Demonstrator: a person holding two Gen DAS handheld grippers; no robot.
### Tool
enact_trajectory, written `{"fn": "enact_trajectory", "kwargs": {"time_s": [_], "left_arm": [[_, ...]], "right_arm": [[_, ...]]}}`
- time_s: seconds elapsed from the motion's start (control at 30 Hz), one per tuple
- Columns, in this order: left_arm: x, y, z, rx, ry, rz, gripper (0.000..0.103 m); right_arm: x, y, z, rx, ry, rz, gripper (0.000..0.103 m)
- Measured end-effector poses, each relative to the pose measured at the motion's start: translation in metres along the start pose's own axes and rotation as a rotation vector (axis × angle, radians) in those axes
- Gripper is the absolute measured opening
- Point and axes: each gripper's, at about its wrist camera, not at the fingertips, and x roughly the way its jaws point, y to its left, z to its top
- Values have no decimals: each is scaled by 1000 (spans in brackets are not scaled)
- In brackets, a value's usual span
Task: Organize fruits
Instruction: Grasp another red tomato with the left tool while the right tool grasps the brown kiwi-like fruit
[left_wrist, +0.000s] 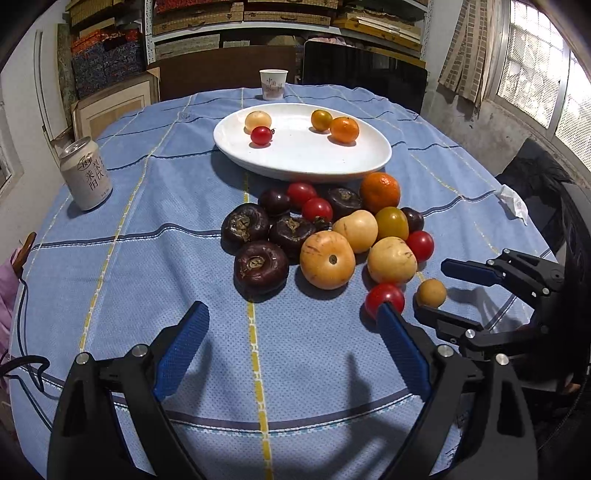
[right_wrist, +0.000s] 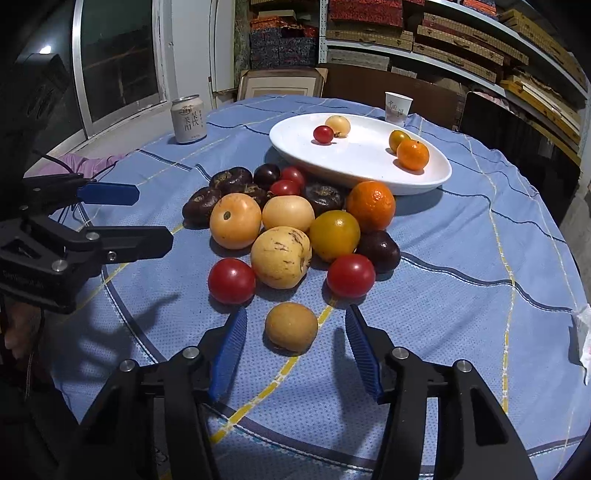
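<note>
Plate: the white plate stood on the far part of the blue tablecloth, and it held only four pieces: a pale yellow fruit touching a small red tomato on one side, a yellow-green tomato beside a small orange on the other.

Pile: most of the fruit was not yet sorted. It lay in a heap on the cloth just in front of the plate: dark purple fruits, red tomatoes, several pale yellow fruits, a bigger orange.

Progress: I judged the work as only begun, four pieces done and well over a dozen left.

Right gripper: the right gripper pointed down at the near edge of the heap. Its jaws stood on both sides of a small brown round fruit, but the pads did not touch it, so nothing was gripped.

Left gripper: the left gripper hung wide open over bare cloth, empty, with one red tomato just beyond its finger.

Other things: a drink can and a paper cup stood apart from the fruit.
</note>
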Motion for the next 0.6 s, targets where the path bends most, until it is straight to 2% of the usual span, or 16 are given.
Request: {"fn": "enact_trajectory", "kwargs": {"time_s": [0.17,0.23,0.27,0.3,0.6], "left_arm": [[4,-2,0,4,9,15,90],[5,-5,-1,14,8,29,90],[5,-6,-1,15,8,29,90],[5,-7,-1,15,7,29,90],[4,-13,-2,21,7,37,90]], "right_arm": [[3,3,1,2,10,3,55],[5,4,2,1,13,4,50],[6,4,2,1,19,2,44],[7,4,2,4,24,4,31],[4,1,-3,13,7,10,29]]}}
